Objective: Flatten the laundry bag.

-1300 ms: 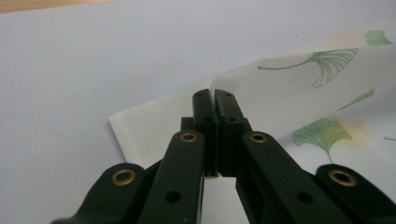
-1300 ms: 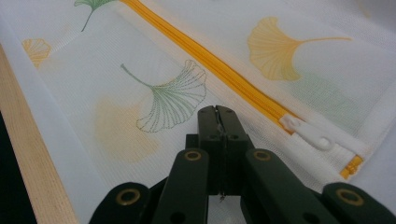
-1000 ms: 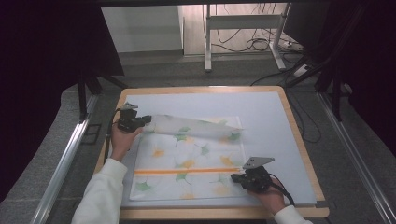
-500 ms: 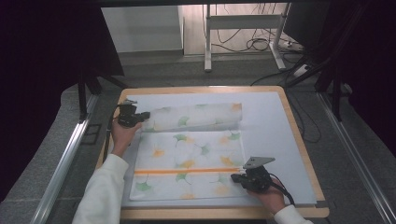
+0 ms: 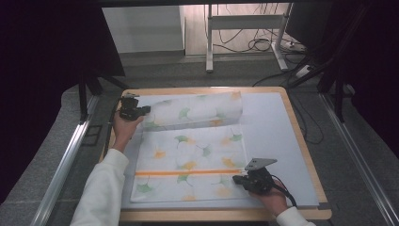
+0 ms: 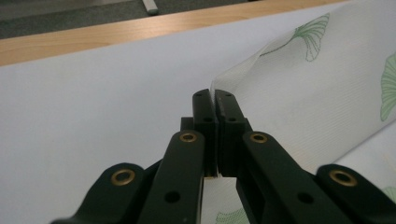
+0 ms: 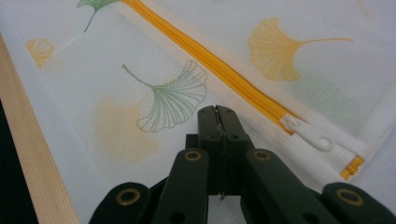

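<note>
White mesh zippered bag (image 5: 188, 160) printed with ginkgo leaves lay flat on the pale blue mat (image 5: 273, 122); we held its far-left corner in the clamped left gripper (image 5: 147, 109), our nearer hand, the raised edge running rightward; the closed right gripper (image 5: 236, 179) pinned its near-right corner.

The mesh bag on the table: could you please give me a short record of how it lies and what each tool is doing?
item: white mesh bag with ginkgo-leaf print
zipper: orange, white pull near the end
surface: pale mat on a wooden table
bag state: far edge folded over, raised at its left
left tool: shut on the bag's corner, held off the mat
right tool: shut, resting on the bag beside the pull
</note>
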The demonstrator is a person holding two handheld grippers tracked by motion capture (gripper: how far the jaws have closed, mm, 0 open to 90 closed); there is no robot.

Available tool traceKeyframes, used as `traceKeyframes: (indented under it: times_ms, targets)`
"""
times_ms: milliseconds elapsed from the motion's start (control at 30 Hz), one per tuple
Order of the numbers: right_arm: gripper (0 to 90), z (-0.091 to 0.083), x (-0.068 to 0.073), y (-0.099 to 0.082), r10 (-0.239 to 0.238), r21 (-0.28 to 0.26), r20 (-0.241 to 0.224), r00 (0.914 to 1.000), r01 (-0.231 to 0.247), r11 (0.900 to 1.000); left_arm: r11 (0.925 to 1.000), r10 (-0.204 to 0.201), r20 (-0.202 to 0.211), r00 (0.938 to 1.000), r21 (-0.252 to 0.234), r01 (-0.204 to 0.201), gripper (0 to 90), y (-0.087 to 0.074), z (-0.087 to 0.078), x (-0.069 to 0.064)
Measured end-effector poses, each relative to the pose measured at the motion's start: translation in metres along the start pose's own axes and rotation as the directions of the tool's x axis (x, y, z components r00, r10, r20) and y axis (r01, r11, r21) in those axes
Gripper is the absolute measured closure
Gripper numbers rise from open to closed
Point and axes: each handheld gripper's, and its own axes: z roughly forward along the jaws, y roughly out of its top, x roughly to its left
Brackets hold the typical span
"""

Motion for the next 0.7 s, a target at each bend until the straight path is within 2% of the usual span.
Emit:
traceKeyframes:
  times_ms: [100, 167, 267, 300, 367, 400, 433, 467, 500, 533, 567, 600, 633, 667, 700]
  targets:
    - [89.4, 0.0, 0.0, 0.0, 0.0, 0.0, 0.003, 1.0, 0.0, 1.0, 0.9995, -0.028, -0.008, 0.9996, 0.013, 0.029, 89.0, -0.002, 0.004, 0.011]
    - [89.3, 0.0, 0.0, 0.0, 0.002, 0.0, 0.003, 1.0, -0.002, 1.0, 0.9993, -0.036, -0.008, 0.9993, 0.014, 0.036, 88.5, -0.003, 0.004, 0.013]
    - [89.3, 0.0, 0.0, 0.0, 0.005, -0.001, 0.001, 1.0, -0.005, 1.0, 0.9988, -0.049, -0.016, 0.9987, -0.007, 0.049, 86.5, -0.003, 0.003, 0.016]
    - [89.3, 0.0, 0.0, 0.0, 0.005, -0.001, 0.0, 1.0, -0.005, 1.0, 0.9988, -0.047, -0.03, 0.9984, -0.015, 0.047, 82.4, -0.002, 0.002, 0.016]
    - [89.3, 0.0, 0.0, 0.0, 0.006, 0.0, -0.001, 1.0, -0.006, 1.0, 0.9981, -0.044, -0.011, 0.999, -0.043, 0.044, 69.0, 0.0, -0.003, 0.014]
    - [89.3, 0.0, 0.0, 0.0, 0.006, 0.0, -0.001, 1.0, -0.006, 1.0, 0.9982, -0.037, -0.012, 0.9992, -0.048, 0.036, 65.4, 0.0, -0.005, 0.014]
    - [89.4, 0.0, 0.0, 0.0, 0.007, 0.0, -0.001, 1.0, -0.007, 1.0, 0.9977, -0.024, -0.036, 0.9991, -0.064, 0.021, 59.4, 0.002, -0.011, 0.011]
    - [89.4, 0.0, 0.0, 0.0, 0.007, 0.0, -0.001, 1.0, -0.007, 1.0, 0.9977, -0.024, -0.036, 0.9991, -0.064, 0.021, 54.2, 0.002, -0.011, 0.011]
    - [89.3, 0.0, 0.0, 0.0, 0.002, 0.001, 0.001, 1.0, -0.002, 1.0, 0.9966, -0.017, -0.026, 0.9995, -0.082, 0.014, 49.2, 0.001, -0.018, 0.009]
    - [89.3, 0.0, 0.0, 0.0, 0.002, 0.002, 0.002, 1.0, -0.002, 1.0, 0.9967, -0.02, 0.01, 0.9997, -0.079, 0.021, 47.6, 0.001, -0.021, 0.008]
    - [89.3, 0.0, 0.0, 0.0, 0.001, 0.003, 0.003, 1.0, -0.001, 1.0, 0.9967, -0.011, 0.023, 0.9997, -0.08, 0.012, 45.2, 0.0, -0.024, 0.006]
    - [89.3, 0.0, 0.0, 0.0, 0.001, 0.003, 0.003, 1.0, -0.001, 1.0, 0.9967, -0.011, 0.023, 0.9997, -0.08, 0.012, 44.5, 0.0, -0.024, 0.006]
    - [89.3, 0.0, 0.0, 0.0, 0.0, 0.004, 0.004, 1.0, 0.0, 1.0, 0.9953, 0.001, 0.05, 0.9988, -0.096, 0.004, 44.5, -0.003, -0.032, 0.0]
    - [89.3, 0.0, 0.0, 0.0, 0.0, 0.004, 0.004, 1.0, 0.0, 1.0, 0.9953, 0.001, 0.05, 0.9988, -0.096, 0.004, 44.6, -0.003, -0.032, 0.0]
    - [89.3, 0.0, 0.0, 0.0, 0.003, 0.003, 0.003, 1.0, -0.003, 1.0, 0.9947, 0.013, 0.091, 0.9958, -0.102, -0.003, 46.2, -0.009, -0.039, -0.005]
